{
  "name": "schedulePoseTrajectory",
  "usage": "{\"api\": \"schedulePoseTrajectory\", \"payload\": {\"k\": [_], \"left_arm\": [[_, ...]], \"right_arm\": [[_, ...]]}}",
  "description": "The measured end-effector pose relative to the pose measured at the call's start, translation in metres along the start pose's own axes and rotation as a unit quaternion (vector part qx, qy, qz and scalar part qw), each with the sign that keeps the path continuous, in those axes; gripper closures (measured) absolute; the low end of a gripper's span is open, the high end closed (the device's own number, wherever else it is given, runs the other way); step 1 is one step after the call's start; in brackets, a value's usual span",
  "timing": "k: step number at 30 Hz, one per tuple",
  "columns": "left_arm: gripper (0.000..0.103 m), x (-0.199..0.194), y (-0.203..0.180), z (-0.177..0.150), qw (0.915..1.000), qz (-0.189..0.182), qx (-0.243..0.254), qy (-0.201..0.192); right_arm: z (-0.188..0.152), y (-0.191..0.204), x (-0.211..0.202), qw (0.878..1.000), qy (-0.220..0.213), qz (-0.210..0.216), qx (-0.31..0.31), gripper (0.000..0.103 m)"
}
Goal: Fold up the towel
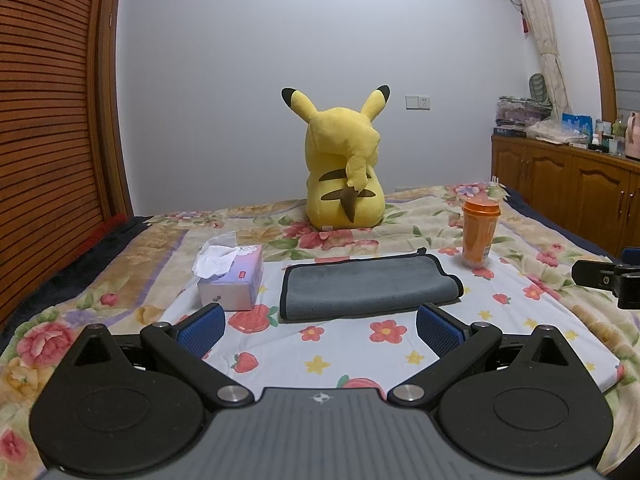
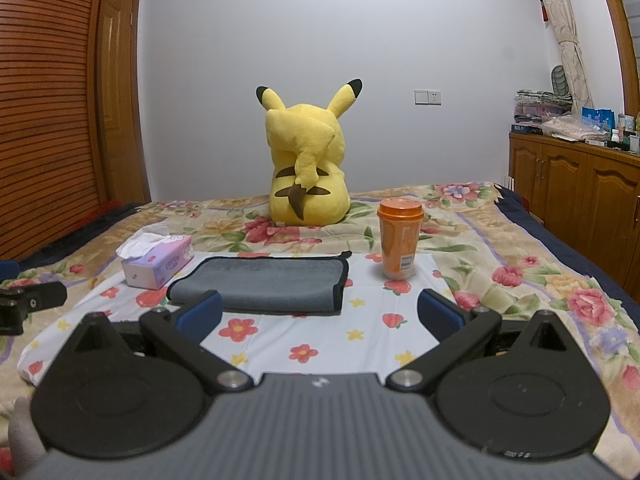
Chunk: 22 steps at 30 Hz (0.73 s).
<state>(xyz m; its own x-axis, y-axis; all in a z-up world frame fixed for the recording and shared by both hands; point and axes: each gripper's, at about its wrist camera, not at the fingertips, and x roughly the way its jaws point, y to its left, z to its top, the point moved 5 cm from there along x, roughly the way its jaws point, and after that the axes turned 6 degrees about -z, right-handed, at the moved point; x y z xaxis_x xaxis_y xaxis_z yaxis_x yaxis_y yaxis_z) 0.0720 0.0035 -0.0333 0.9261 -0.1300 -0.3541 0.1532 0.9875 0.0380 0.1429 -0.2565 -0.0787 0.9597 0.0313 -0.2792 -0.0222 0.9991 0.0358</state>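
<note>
A grey towel (image 1: 368, 286) with black edging lies folded flat on a white flowered cloth (image 1: 360, 344) on the bed; it also shows in the right wrist view (image 2: 272, 284). My left gripper (image 1: 320, 330) is open and empty, hovering just in front of the towel's near edge. My right gripper (image 2: 320, 316) is open and empty, in front of the towel and a little to its right. Each gripper shows at the edge of the other's view: the right one (image 1: 608, 280), the left one (image 2: 24, 304).
A tissue box (image 1: 234, 280) stands left of the towel, an orange cup (image 1: 480, 236) to its right. A yellow plush toy (image 1: 344, 168) sits behind on the flowered blanket. A wooden cabinet (image 1: 572, 196) with clutter stands at right, a slatted wardrobe (image 1: 48, 120) at left.
</note>
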Motion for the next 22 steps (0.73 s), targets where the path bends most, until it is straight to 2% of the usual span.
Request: {"api": "schedulePoseTrajectory", "payload": {"k": [22], "left_arm": [[0.000,-0.0006,0.0003,0.0006,1.0000,0.001,0.002,0.000]], "right_arm": [[0.0002,-0.0001,0.0002,1.000,0.000,0.000,0.000,0.000]]}}
